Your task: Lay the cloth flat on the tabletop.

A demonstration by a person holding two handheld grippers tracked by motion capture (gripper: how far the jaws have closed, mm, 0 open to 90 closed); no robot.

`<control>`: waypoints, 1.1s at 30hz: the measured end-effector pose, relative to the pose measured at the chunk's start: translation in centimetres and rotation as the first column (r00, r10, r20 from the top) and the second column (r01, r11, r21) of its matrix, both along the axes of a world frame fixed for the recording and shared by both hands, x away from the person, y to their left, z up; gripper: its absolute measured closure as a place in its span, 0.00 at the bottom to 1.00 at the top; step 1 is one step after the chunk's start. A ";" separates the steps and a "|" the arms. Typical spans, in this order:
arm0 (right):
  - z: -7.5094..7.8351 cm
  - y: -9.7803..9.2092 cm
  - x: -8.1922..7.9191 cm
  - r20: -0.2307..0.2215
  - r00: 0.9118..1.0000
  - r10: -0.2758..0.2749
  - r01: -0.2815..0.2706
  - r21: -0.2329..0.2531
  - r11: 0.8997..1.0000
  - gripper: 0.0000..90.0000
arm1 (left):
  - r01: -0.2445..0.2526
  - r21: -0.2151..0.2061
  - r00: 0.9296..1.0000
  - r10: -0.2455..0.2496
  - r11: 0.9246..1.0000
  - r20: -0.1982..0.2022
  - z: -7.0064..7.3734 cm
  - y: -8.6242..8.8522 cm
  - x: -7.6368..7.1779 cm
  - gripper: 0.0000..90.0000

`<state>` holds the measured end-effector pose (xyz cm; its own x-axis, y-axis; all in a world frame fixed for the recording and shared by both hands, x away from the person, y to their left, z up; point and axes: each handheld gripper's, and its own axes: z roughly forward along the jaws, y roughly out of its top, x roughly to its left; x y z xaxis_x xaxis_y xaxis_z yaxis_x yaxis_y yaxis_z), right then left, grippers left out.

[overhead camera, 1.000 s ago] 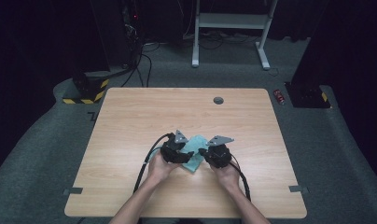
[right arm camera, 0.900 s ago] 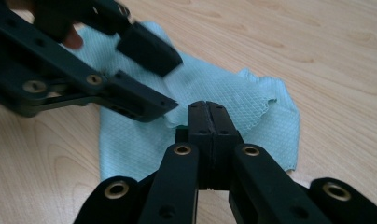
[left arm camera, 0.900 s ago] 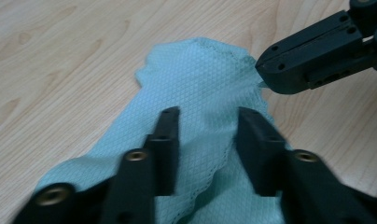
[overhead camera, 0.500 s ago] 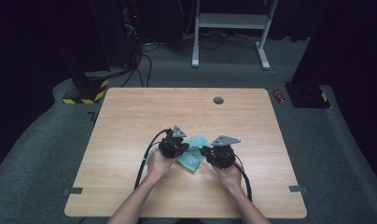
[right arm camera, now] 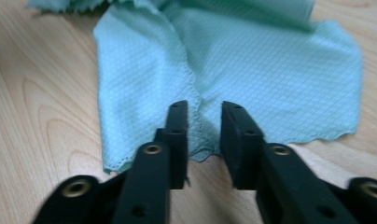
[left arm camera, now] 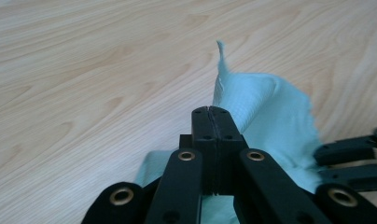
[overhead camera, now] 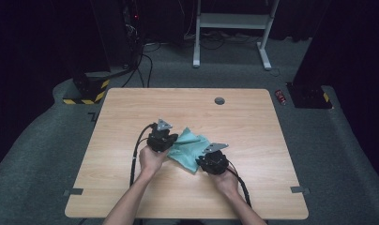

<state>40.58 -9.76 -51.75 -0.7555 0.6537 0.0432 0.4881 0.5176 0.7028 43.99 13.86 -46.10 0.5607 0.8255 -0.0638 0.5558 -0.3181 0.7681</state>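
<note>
The pale wood-grain rectangular table (overhead camera: 131, 187) carries a thin teal woven cloth with a zigzag-cut edge (overhead camera: 190, 150), which lies a little toward the person's side of the middle, between the 2 hand-held tools. The work looks like folding this cloth, and I judge it roughly midway: the fabric is already bunched and partly doubled, with 1 fold ridge showing in the right gripper view across the cloth (right arm camera: 270, 70), yet it is not a flat, squared packet, so smoothing and at least 1 more fold seem left. The cloth's long axis runs diagonally on the table, from the far left near the left tool down toward the near right, and 1 corner (left arm camera: 220, 46) stands up off the wood in the left gripper view, pointing away from that tool. The black left gripper (overhead camera: 162, 138) has its 2 jaws pressed together on the cloth's edge, lifting that part clear of the table. The black right gripper (right arm camera: 203, 140) sits at the cloth's near hem with its jaws parted by a small gap, straddling the scalloped edge without clamping it; whether the pads touch the fabric is hard to tell.
</note>
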 end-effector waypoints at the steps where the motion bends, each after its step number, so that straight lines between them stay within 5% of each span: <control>1: 0.0 0.0 0.0 -0.001 1.000 0.010 -0.010 -0.002 1.000 0.97 | -0.015 -0.008 1.000 0.015 1.000 -0.005 0.0 0.4 0.2 1.00; 11: 0.4 -0.5 -0.7 0.021 0.999 0.030 -0.030 0.008 1.000 1.00 | -0.130 0.007 0.992 0.130 0.992 0.001 -0.2 3.8 1.0 1.00; 17: 0.7 -1.2 -1.2 0.024 0.997 0.074 -0.074 0.023 0.997 0.96 | -0.140 0.000 0.988 0.140 0.990 -0.062 -1.5 5.0 1.1 0.99; 23: 1.0 -2.4 0.2 0.000 0.998 -0.060 0.060 0.053 0.997 0.78 | -0.111 -0.007 0.991 0.110 0.994 -0.077 -1.9 4.5 1.4 0.81; 27: 0.8 -2.5 1.2 -0.006 0.995 -0.097 0.097 0.016 0.995 0.73 | -0.094 0.049 0.993 0.097 0.994 -0.059 -2.2 3.4 1.0 0.74; 30: 0.6 -2.5 1.7 -0.004 0.993 -0.116 0.116 0.014 0.993 0.72 | -0.076 0.029 0.997 0.077 0.997 -0.020 -1.8 2.6 0.1 0.69; 33: 0.6 -2.4 1.9 -0.008 0.992 -0.128 0.129 0.012 0.992 0.73 | -0.061 0.031 0.998 0.062 0.998 -0.029 -1.6 2.2 -0.2 0.63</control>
